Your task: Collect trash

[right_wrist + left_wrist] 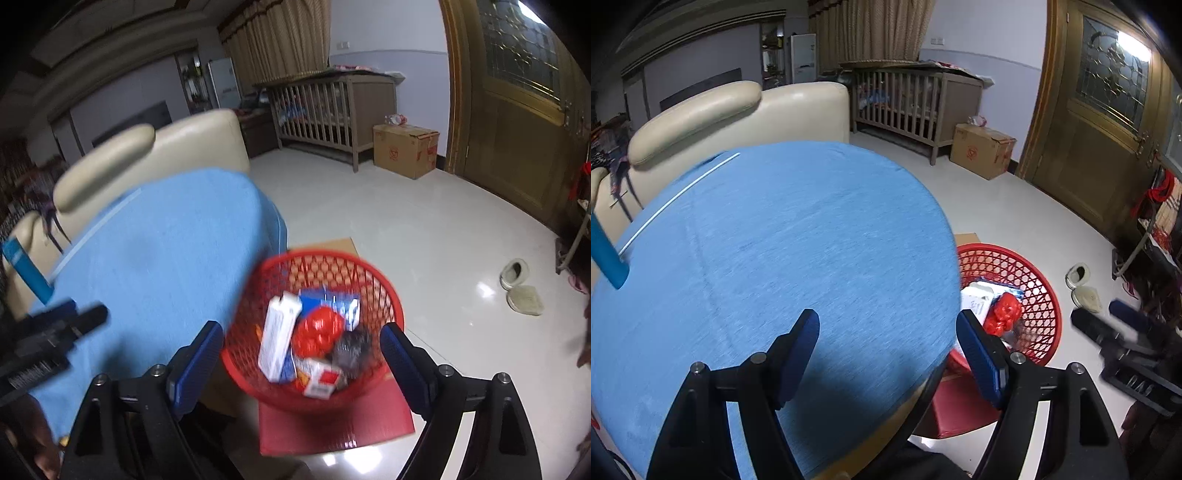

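A red mesh basket (pixel 384 291) stands on a red stool beside the table and holds trash: a white carton (pixel 279 338), a red crumpled bag (pixel 319 330), a blue packet (pixel 325 301), a small red and white box (pixel 321 382). My right gripper (pixel 301 354) is open and empty just above the basket. My left gripper (pixel 888 343) is open and empty over the blue table (pixel 775 240). The basket (pixel 1034 288) shows at the table's right edge, with the right gripper (pixel 1108 321) blurred beyond it.
A white straw (pixel 679 195) and a blue box (pixel 605 251) lie at the table's far left. A cream sofa (pixel 738 114) stands behind the table. A crib (pixel 912 103), cardboard box (pixel 982 149), wooden door (pixel 1100 129) and slippers (pixel 521 288) are on the floor side.
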Demonstrator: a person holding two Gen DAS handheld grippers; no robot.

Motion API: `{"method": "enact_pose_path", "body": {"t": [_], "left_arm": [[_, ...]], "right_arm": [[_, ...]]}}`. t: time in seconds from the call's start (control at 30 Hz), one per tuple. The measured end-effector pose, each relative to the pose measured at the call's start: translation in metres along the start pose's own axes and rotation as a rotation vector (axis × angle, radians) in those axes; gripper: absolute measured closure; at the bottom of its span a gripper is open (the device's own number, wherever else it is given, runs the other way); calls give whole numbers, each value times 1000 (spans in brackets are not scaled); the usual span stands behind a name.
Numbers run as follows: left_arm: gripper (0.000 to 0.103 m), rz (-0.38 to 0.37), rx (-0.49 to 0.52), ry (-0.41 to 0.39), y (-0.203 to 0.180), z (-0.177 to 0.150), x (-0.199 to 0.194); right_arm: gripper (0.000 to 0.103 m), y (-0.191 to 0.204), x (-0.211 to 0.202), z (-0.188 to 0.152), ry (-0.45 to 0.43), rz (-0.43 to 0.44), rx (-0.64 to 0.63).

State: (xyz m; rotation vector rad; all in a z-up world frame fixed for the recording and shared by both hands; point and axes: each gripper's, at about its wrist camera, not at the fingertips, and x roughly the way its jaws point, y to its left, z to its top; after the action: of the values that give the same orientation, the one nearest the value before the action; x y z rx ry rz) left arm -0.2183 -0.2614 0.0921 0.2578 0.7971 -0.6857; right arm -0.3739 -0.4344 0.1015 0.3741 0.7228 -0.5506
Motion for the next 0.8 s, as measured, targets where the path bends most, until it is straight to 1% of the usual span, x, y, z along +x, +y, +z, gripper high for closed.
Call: {"method": "enact_pose_path", "body": {"t": [0.13, 0.27, 0.5, 0.53, 0.57, 0.63, 0.8], "left_arm": [[26, -8, -14, -6, 7, -7, -4], [25, -23, -28, -22, 10, -11, -7], [25, -38, -13, -22, 8, -13, -5], [24, -32, -5, -25, 6, -13, -5], [19, -27, 0, -26, 5, -14, -6], [15, -22, 6, -31, 4, -14, -6], [14, -21, 10, -24, 5, -14, -5]], "right_arm": [[14, 14, 3, -12, 28, -3, -41], [14, 24, 2, -13, 14, -6, -78], [14, 25, 2, -15, 9, -25, -73], [14, 25, 1, -14, 6, -28, -71], [14, 24, 1, -14, 3, -31, -70], [14, 23, 0, -14, -2, -34, -68], [14, 19, 0, -14, -5, -35, -60]]}}
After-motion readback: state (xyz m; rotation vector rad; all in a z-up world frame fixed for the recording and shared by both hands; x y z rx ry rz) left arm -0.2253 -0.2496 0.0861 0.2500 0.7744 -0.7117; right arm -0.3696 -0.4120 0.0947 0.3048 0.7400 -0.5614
